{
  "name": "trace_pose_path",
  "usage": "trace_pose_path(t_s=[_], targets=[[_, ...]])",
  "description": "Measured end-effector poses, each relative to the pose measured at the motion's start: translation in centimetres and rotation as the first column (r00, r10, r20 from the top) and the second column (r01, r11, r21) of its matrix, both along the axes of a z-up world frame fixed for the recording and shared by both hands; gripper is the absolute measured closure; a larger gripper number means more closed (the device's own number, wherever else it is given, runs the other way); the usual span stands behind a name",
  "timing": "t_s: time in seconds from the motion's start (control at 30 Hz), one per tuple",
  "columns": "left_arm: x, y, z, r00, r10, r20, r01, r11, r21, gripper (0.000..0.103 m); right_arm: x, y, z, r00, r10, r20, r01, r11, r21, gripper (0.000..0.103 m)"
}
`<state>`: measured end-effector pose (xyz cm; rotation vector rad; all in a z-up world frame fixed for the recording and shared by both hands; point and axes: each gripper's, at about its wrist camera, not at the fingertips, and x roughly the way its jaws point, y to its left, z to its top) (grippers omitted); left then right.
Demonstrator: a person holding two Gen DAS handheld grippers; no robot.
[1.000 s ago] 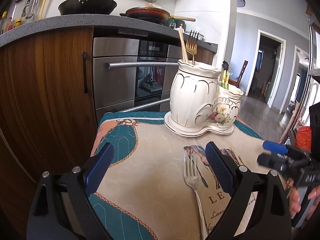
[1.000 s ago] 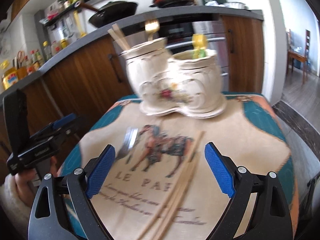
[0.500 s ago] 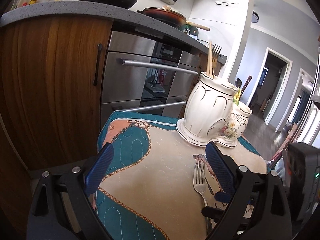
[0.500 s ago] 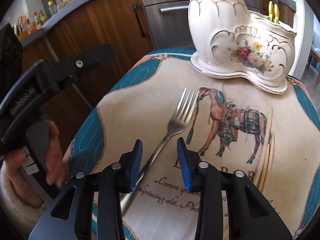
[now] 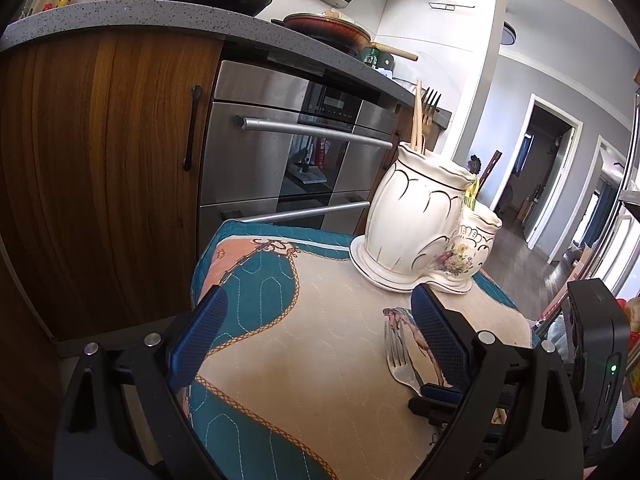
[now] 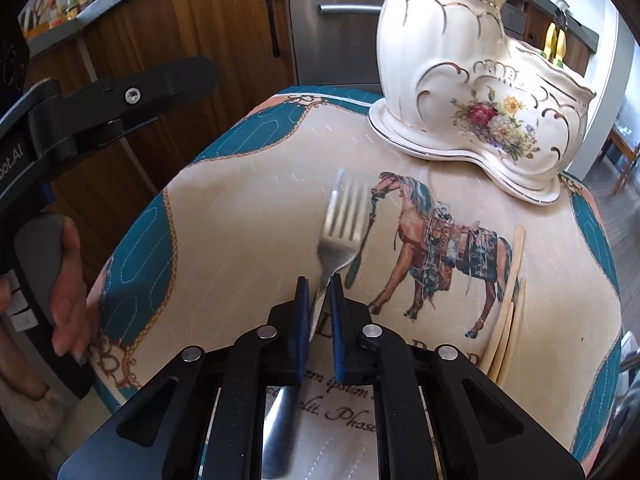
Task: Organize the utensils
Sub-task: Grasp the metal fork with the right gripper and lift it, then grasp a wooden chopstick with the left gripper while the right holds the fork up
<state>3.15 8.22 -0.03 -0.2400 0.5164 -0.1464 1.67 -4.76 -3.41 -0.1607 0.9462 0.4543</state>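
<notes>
A silver fork (image 6: 344, 220) lies on the horse-print table cover (image 6: 240, 208), tines toward the white ceramic utensil holder (image 6: 460, 80). My right gripper (image 6: 319, 284) is closing its blue pads on the fork's neck, and the pads touch the metal on both sides. In the left wrist view the fork (image 5: 396, 356) shows beside the holder (image 5: 416, 220), which holds a gold fork and chopsticks (image 5: 424, 116). My left gripper (image 5: 316, 296) hovers open over the cover's left half with nothing between its fingers. Loose chopsticks (image 6: 512, 280) lie to the right of the horse.
A wooden cabinet (image 5: 100, 160) and a steel oven (image 5: 288, 152) stand close behind the small table. Pans sit on the counter (image 5: 160, 12) above. A hand (image 6: 68, 280) holds the left gripper's handle at the table's left edge. A doorway (image 5: 544, 152) opens at the right.
My right gripper came down over the fork and its jaws went from wide open to closed around the fork's neck. The left gripper's view shifted left at first, then held still.
</notes>
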Motion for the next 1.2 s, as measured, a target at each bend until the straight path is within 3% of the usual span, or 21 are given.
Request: trace_pose_path(t_s=[0.13, 0.33, 0.53, 0.73, 0.87, 1.0, 1.07, 1.2], targets=[[0.0, -0.1, 0.0, 1.0, -0.003, -0.001, 0.003, 1.0, 0.006, 0.011, 0.0, -1.1, 0.1, 1.0, -0.014, 0.0, 0.014, 0.999, 0.034, 0.097], [0.1, 0.0, 0.0, 1.0, -0.004, 0.001, 0.004, 1.0, -0.001, 0.011, 0.2, -3.8, 1.2, 0.998, -0.058, -0.001, 0.057, 0.984, 0.168, 0.097], [-0.1, -1.9, -0.1, 0.997, -0.069, -0.033, 0.069, 0.997, 0.018, 0.012, -0.5, -8.4, 4.6, 0.987, -0.113, 0.113, 0.071, 0.944, 0.323, 0.097], [-0.3, -7.2, -0.5, 0.983, -0.166, -0.084, 0.174, 0.978, 0.113, 0.015, -1.2, -13.2, 6.8, 0.96, -0.204, 0.19, 0.11, 0.904, 0.413, 0.097], [0.2, -10.5, -1.5, 0.957, -0.234, -0.172, 0.256, 0.959, 0.123, 0.02, -1.1, -15.4, 7.1, 0.951, -0.247, 0.186, 0.139, 0.88, 0.454, 0.097], [0.9, -13.7, -3.1, 0.897, -0.324, -0.3, 0.357, 0.932, 0.061, 0.041, -1.1, -16.7, 7.3, 0.943, -0.273, 0.189, 0.156, 0.866, 0.475, 0.097], [0.9, -15.1, -3.5, 0.877, -0.35, -0.329, 0.39, 0.919, 0.06, 0.047, -1.0, -16.6, 7.0, 0.944, -0.271, 0.189, 0.153, 0.865, 0.478, 0.097], [0.6, -17.5, -3.7, 0.863, -0.358, -0.356, 0.411, 0.907, 0.086, 0.054, -1.3, -17.1, 7.0, 0.943, -0.271, 0.195, 0.148, 0.864, 0.482, 0.097]])
